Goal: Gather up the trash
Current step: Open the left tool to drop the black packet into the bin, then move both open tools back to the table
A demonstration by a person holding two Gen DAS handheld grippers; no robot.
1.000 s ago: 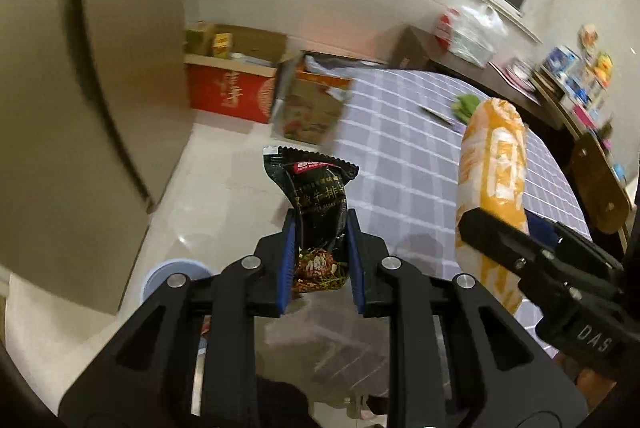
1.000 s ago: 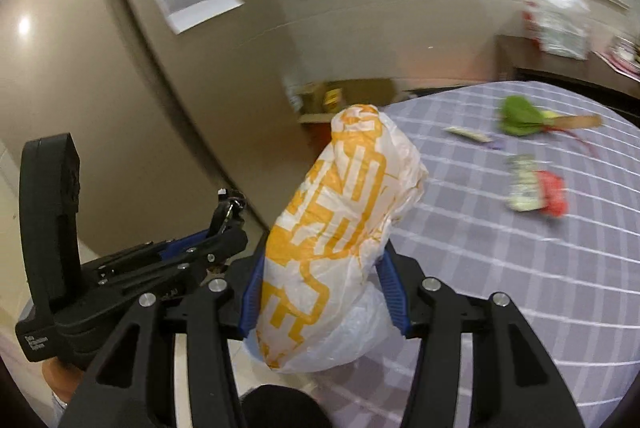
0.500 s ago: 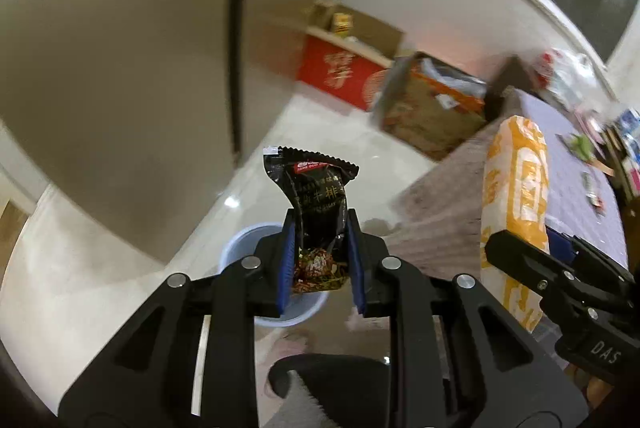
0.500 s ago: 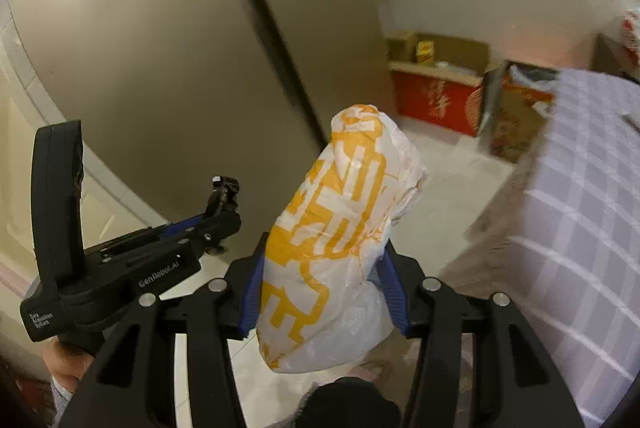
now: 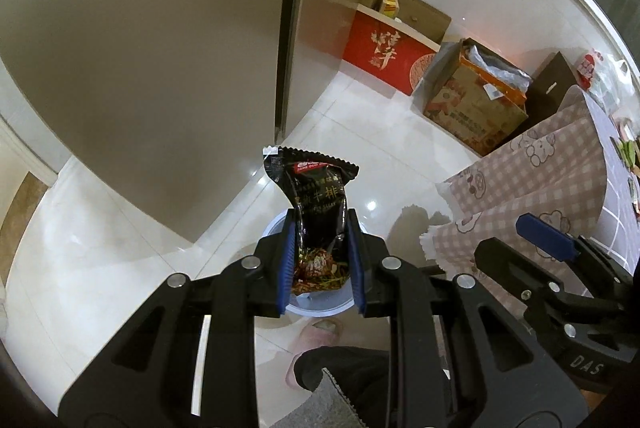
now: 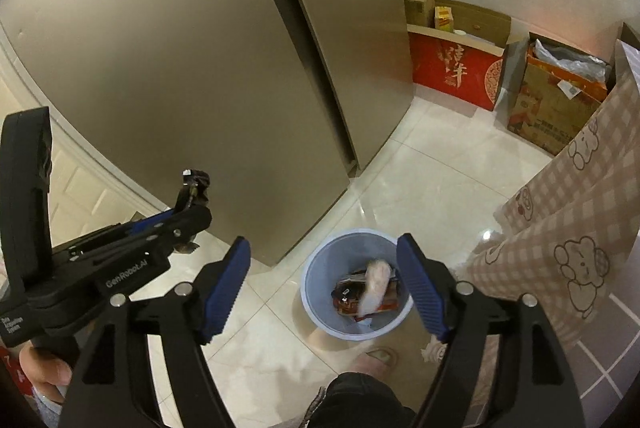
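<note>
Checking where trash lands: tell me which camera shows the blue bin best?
The right wrist view: the blue bin sits unobstructed between the open fingers, contents visible. In the left wrist view, only slivers of its rim show behind the black snack packet.

Bin on the floor below both my claws, table edge to the right.

The bin (image 6: 356,288) stands on the floor (image 6: 420,180) with wrappers (image 6: 362,294) in it, directly under my right claw (image 6: 326,286). My left claw (image 5: 320,260) grips a snack packet (image 5: 316,212) above it. The fridge (image 6: 180,48) rises behind; boxes (image 6: 552,100) sit against the far wall; the tablecloth (image 6: 568,228) hangs to the right.
</note>
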